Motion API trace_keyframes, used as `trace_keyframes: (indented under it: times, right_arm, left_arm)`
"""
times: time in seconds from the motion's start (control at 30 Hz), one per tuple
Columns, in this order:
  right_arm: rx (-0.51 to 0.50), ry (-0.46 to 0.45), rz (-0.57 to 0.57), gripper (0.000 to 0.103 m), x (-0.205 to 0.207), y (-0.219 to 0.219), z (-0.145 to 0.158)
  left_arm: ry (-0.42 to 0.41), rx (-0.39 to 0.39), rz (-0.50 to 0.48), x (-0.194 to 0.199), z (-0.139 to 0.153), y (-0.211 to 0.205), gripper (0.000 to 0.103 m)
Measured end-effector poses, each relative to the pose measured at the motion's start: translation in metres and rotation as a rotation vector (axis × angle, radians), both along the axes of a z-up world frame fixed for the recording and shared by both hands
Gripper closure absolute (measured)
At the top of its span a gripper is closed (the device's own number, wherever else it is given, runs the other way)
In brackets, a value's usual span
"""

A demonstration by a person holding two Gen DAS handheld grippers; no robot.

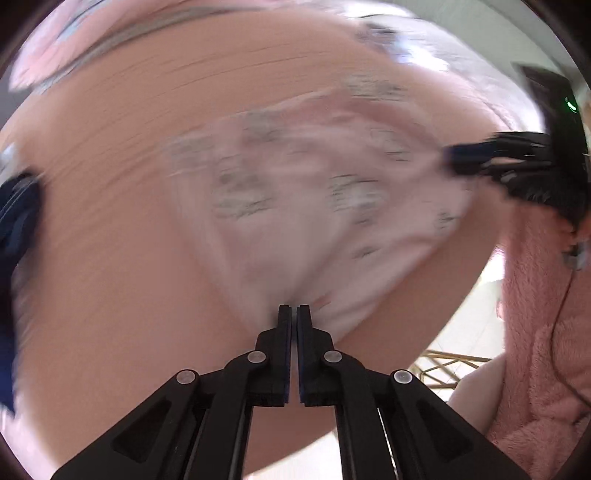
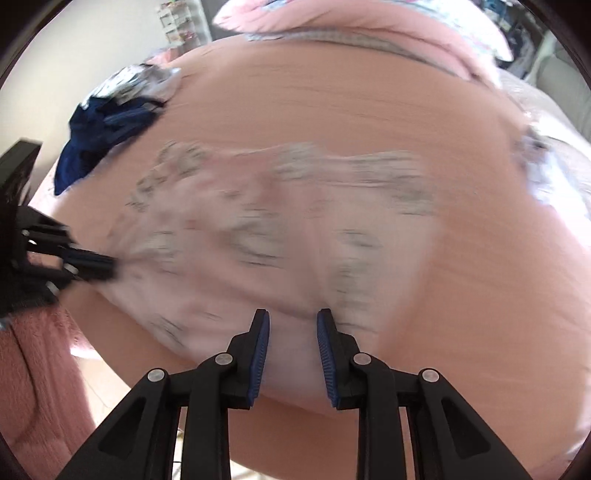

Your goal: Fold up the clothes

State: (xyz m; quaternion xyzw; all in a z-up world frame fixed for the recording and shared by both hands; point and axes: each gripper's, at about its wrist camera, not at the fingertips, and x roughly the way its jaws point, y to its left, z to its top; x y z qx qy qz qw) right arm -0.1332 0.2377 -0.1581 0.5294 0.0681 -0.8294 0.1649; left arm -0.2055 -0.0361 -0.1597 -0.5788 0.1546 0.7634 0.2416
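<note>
Bare bedsheet (image 2: 332, 110) lies open beyond the garment; a dark clothes pile (image 2: 103, 129) crowds its far-left edge.

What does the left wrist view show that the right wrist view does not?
Only the left wrist view: a gold wire frame on the floor beside the bed.
Only the right wrist view: a crumpled grey-patterned cloth and a white shelf unit.
Both: the pale pink printed garment, peach bedsheet, crumpled navy garment, left gripper and right gripper.

A printed garment (image 2: 266, 236) lies spread on the bed (image 2: 351, 110). Behind it to the left, near the bed's edge, sits a heap of clothes (image 2: 110, 122); pillows (image 2: 369, 22) lie behind it at the bed's far end.
</note>
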Motion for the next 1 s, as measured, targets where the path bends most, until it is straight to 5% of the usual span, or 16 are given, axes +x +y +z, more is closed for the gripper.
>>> trace_keyframes:
  times: [0.07,0.23,0.4,0.57,0.63,0.77,0.9,1.0]
  right_arm:
    - [0.014,0.025,-0.061,0.077,-0.003,0.019,0.011]
    - [-0.115,0.062,0.006,0.076,-0.020,-0.012,0.025]
    - [-0.035,-0.013,0.147,0.077,-0.021,-0.049,-0.013]
    - [0.064,0.026,0.086,0.080,-0.016,-0.006,-0.007]
    - [0.084,0.027,0.014,0.066,-0.016,0.010,-0.006]
    - [-0.032,0.045,-0.050,0.065,0.002,0.003,0.006]
    - [-0.120,0.054,-0.037,0.065,0.028,-0.034,0.008]
    - [-0.114,0.053,-0.037,0.065,0.034,-0.052,0.000]
  left_arm:
    - [0.055,0.019,0.038,-0.007,0.013,0.000,0.101]
    - [0.107,0.241,-0.005,-0.018,0.017,0.058,0.101]
    - [0.098,0.114,-0.073,-0.015,-0.017,0.081,0.099]
    - [0.139,-0.067,0.085,-0.024,-0.010,0.029,0.098]
    - [0.115,-0.030,0.137,-0.024,-0.006,0.027,0.098]
    - [0.154,0.138,0.070,0.000,0.007,0.069,0.097]
    - [0.186,0.108,0.004,0.017,-0.001,0.126,0.097]
    - [0.163,0.137,0.035,0.015,-0.010,0.123,0.097]
